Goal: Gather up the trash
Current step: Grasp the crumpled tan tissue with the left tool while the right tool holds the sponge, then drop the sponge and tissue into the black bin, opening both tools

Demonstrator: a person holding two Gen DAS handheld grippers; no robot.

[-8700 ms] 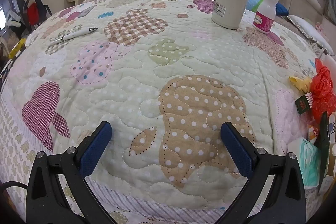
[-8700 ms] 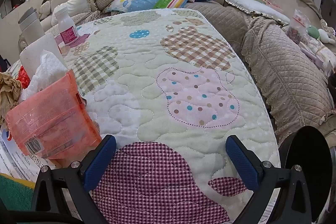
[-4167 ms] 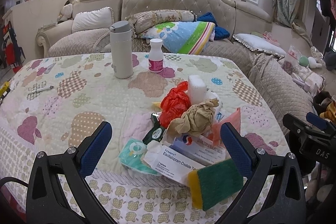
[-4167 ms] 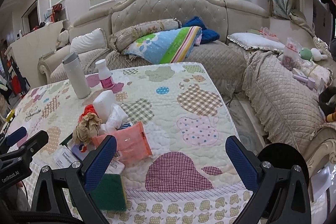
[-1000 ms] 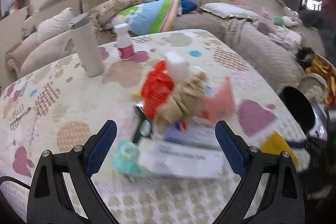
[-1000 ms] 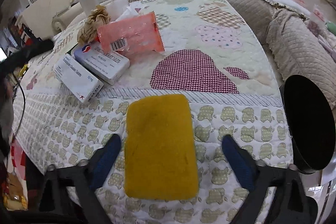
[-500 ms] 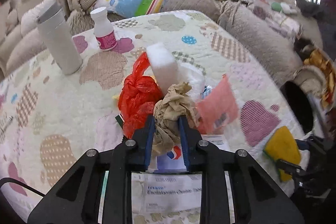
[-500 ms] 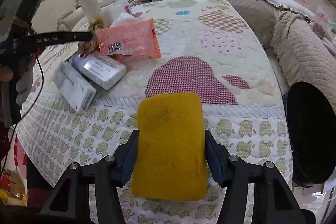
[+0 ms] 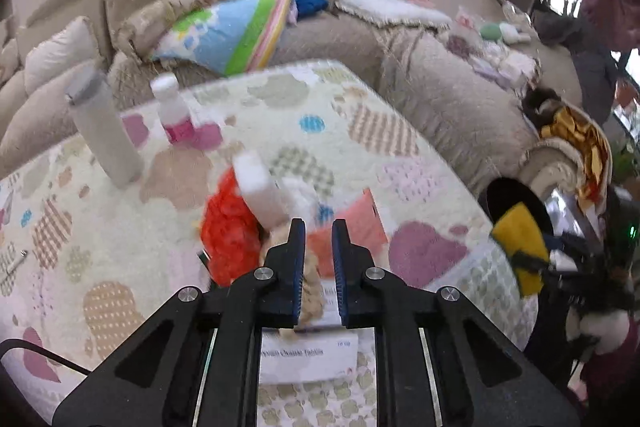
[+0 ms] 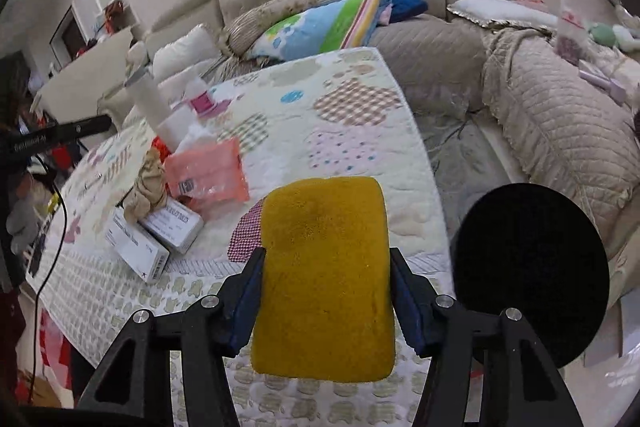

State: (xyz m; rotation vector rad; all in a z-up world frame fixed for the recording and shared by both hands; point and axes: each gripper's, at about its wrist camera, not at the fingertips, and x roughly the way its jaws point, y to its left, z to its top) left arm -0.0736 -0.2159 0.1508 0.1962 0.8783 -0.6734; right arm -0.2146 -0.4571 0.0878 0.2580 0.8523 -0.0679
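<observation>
Closest to the right wrist camera, the right gripper (image 10: 326, 291) is clenched on a thick yellow rectangular sponge (image 10: 326, 267), its blue pads pressed into the long sides so the soft block sits flat and centred between them, which should keep it from twisting in carriage. It is held lifted over the near edge of the quilted, patchwork-covered worktop (image 10: 360, 131), pointing forward and slightly down, with the round black bin opening (image 10: 532, 275) just to its right; I judge the sponge is on its way there. The left wrist view shows that sponge at the bin's rim.

The left gripper (image 9: 318, 251) is nearly closed, its fingers a narrow gap apart above the trash heap. A crumpled tan paper wad (image 9: 310, 291) shows behind and between them, but blur hides whether it is really pinched, so I cannot tell. This gripper reaches in from the worktop's near side, angled downward.

Beyond lie two white medicine boxes (image 10: 160, 231), a pink plastic packet (image 10: 208, 175), a red crumpled bag (image 9: 230, 227) and a white block (image 9: 260, 187), all bunched together, probably for quick picking. Farther back stand a tall white flask (image 9: 104, 131) and a small white bottle with a pink label (image 9: 174, 115), upright and well apart from the heap, likely not trash.
</observation>
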